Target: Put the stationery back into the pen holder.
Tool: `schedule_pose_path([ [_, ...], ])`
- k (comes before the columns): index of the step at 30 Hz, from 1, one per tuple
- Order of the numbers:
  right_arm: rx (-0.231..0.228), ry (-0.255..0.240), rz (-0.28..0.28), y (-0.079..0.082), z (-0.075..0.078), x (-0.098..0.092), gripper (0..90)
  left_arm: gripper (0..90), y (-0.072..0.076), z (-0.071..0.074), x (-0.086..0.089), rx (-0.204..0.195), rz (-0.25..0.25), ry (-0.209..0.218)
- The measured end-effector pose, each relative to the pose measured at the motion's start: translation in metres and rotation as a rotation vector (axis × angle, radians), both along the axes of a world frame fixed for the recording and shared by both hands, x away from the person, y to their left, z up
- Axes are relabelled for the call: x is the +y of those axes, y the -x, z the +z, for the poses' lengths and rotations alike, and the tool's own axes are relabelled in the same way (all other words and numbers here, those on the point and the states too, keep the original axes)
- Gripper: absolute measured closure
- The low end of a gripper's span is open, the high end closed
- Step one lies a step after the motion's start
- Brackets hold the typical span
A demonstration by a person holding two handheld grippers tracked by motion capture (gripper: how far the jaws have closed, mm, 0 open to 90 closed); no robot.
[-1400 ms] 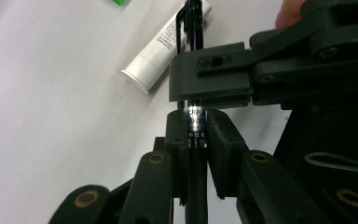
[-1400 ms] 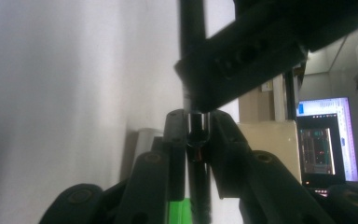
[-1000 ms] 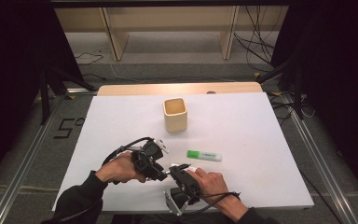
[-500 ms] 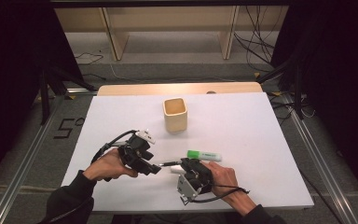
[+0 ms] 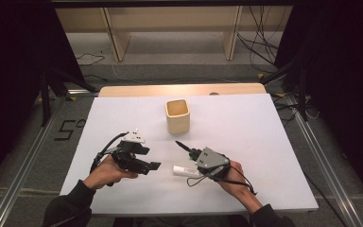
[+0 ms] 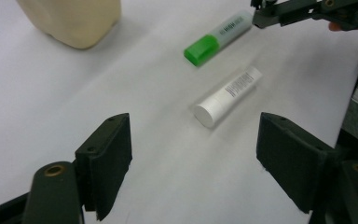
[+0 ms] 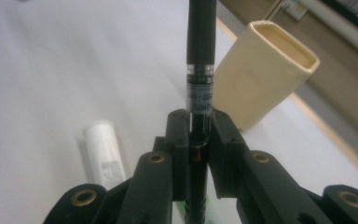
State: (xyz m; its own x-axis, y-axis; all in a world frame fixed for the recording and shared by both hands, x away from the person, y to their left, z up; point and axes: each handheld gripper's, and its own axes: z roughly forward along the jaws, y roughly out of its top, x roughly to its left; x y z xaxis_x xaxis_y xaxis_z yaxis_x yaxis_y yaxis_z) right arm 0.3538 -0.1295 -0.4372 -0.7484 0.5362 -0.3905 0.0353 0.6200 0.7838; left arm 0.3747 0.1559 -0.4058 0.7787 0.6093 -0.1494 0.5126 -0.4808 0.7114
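White worktop (image 5: 264,142), bare apart from a few small items. Cream square cup (image 5: 177,115) upright at far centre, mouth open upward. Left gripper (image 5: 152,166) at near left, jaws wide apart and just been opening, nothing between them. Right gripper (image 5: 192,153) at near centre-right, jaws clamped on black pen (image 7: 201,60), gripped on the clear labelled section near mid-barrel, long end aimed toward cup. White tube (image 6: 228,96) flat on worktop just left of right gripper, cap end toward left gripper. Green highlighter (image 6: 217,38) flat beyond tube in left gripper view, right-gripper jaws close above its far end.

Judged: pen light, stiff, smooth and round, so liable to pivot or slip in flat pads. Mid-barrel hold looks balanced; best kept there. Probably headed for cup. Tube likewise light, prone to roll; take across body, not cap.
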Motion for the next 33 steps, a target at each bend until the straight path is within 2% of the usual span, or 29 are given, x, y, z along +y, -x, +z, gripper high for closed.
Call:
schedule_pose_path([
  [3, 0.119, -0.129, -0.012, -0.008, 0.004, -0.006, 79.6, 25.3, 0.002, -0.004, 0.003, -0.020, 0.015, 0.050],
  [5, 0.182, -0.201, -0.023, -0.013, 0.007, -0.010, 79.6, 23.9, 0.005, -0.008, 0.002, -0.045, 0.032, 0.058],
  [7, 0.257, -0.298, -0.030, -0.020, 0.010, -0.015, 79.6, 23.1, 0.006, -0.011, 0.001, -0.065, 0.042, 0.068],
  [9, 0.319, -0.377, -0.038, -0.028, 0.013, -0.019, 79.6, 22.1, 0.007, -0.013, -0.001, -0.072, 0.052, 0.067],
  [12, 0.389, -0.477, -0.041, -0.038, 0.016, -0.021, 79.6, 21.2, 0.009, -0.016, -0.002, -0.086, 0.054, 0.078],
  [13, 0.400, -0.496, -0.041, -0.041, 0.018, -0.020, 79.7, 21.2, 0.010, -0.016, -0.002, -0.092, 0.046, 0.075],
  [17, 0.410, -0.526, -0.048, -0.049, 0.023, -0.016, 79.7, 20.9, 0.013, -0.018, 0.000, -0.136, 0.059, 0.080],
  [21, 0.423, -0.564, -0.059, -0.058, 0.028, -0.013, 79.6, 20.5, 0.014, -0.018, 0.003, -0.155, 0.072, 0.106],
  [25, 0.438, -0.603, -0.072, -0.069, 0.033, -0.012, 79.6, 20.2, 0.016, -0.021, 0.005, -0.161, 0.084, 0.111],
  [33, 0.412, -0.602, -0.096, -0.090, 0.047, -0.001, 79.6, 20.2, 0.019, -0.023, 0.008, -0.177, 0.094, 0.113],
])
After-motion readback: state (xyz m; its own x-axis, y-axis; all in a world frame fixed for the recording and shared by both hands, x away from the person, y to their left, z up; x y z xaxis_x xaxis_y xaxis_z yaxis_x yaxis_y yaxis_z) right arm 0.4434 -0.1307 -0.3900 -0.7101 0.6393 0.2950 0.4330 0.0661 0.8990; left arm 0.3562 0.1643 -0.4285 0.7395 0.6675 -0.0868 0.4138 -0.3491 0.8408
